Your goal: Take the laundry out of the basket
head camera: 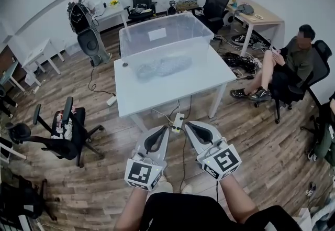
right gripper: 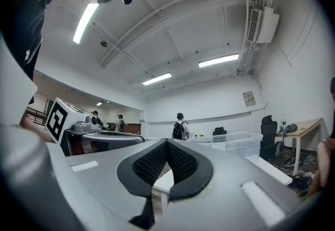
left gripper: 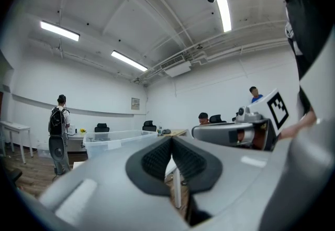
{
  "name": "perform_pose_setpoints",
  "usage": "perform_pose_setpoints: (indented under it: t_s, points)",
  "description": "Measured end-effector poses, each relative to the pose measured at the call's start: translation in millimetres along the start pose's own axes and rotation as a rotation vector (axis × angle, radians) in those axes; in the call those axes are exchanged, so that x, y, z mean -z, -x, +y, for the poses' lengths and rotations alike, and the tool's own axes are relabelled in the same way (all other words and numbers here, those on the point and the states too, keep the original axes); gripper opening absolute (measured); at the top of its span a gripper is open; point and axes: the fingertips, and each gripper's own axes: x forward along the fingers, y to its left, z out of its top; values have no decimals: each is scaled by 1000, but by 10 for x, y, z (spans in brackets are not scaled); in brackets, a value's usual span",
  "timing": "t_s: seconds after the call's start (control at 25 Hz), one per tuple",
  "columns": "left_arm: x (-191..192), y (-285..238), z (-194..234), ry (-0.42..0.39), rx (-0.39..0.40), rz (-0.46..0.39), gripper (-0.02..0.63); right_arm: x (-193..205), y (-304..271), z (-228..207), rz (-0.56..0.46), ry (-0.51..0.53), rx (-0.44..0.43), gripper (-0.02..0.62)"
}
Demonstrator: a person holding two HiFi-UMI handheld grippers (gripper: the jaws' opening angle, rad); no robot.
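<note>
Laundry (head camera: pixel 162 66), a pale bluish-grey crumpled bundle, is lying on the floor of the clear plastic bin (head camera: pixel 131 41) that is serving as the basket. The bin is standing on the far half of the white bench (head camera: pixel 157 96), in the upper middle of the head view. Nothing is being lifted, so I am judging the task as not begun.

The left tool (head camera: pixel 166 129) and the right tool (head camera: pixel 188 124) are hovering side by side at the lower middle of the frame, below the bench's near edge and well apart from the bin. Both are pointing up the frame towards it. Each tool's own view is showing its ribbed black pads pressed together with nothing between them.

The bundle is lying straight ahead of the pair, with its long axis running across the frame from left to right, crosswise to the line the tools are pointing along. Its middle seems to be sitting slightly nearer the left tool's line, though through the bin's hazy wall I am not reading that with confidence. The reach is going to have to clear the near wall and come down over the rim, with the jaws spreading first.
</note>
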Motion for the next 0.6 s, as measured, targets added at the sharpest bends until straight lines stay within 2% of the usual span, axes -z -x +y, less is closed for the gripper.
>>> perform_pose_setpoints:
  t_s: [0.6]
  points:
    - [32, -38, 105, -10, 2, -4, 8, 1, -149, 26, -13, 17, -16, -2]
